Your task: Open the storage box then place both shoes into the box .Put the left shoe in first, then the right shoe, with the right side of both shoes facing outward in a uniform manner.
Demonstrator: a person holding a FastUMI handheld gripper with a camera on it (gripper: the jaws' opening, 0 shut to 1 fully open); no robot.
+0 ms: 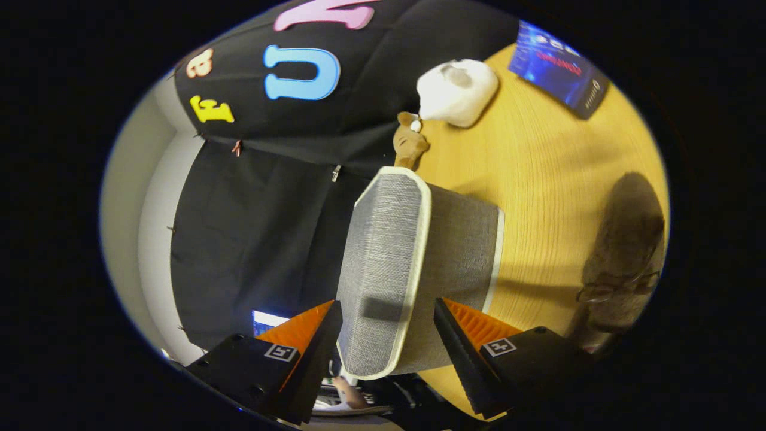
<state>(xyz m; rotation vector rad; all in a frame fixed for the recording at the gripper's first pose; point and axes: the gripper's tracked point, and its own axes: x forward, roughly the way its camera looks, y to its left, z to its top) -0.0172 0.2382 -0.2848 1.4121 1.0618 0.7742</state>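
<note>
Wooden table (pixel 538 179), grey storage box (pixel 413 263) between parted gripper (pixel 388 326) fingers (untouched), shoe (pixel 622 251) beside

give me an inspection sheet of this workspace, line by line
surface: wooden table, light grain, seen with the camera rolled sideways
job's things: grey fabric storage box with pale trim, lid side facing the gripper and looking closed; brown fuzzy shoe on the table beside the box
clutter: white plush toy, small brown plush toy beyond the box, blue booklet further along the table
grippers: gripper open, one finger on each side of the box's lid edge, contact cannot be told
cables: nothing seen
surroundings: black cloth wall, pale wall past it, a person's hand near a lit screen
</note>
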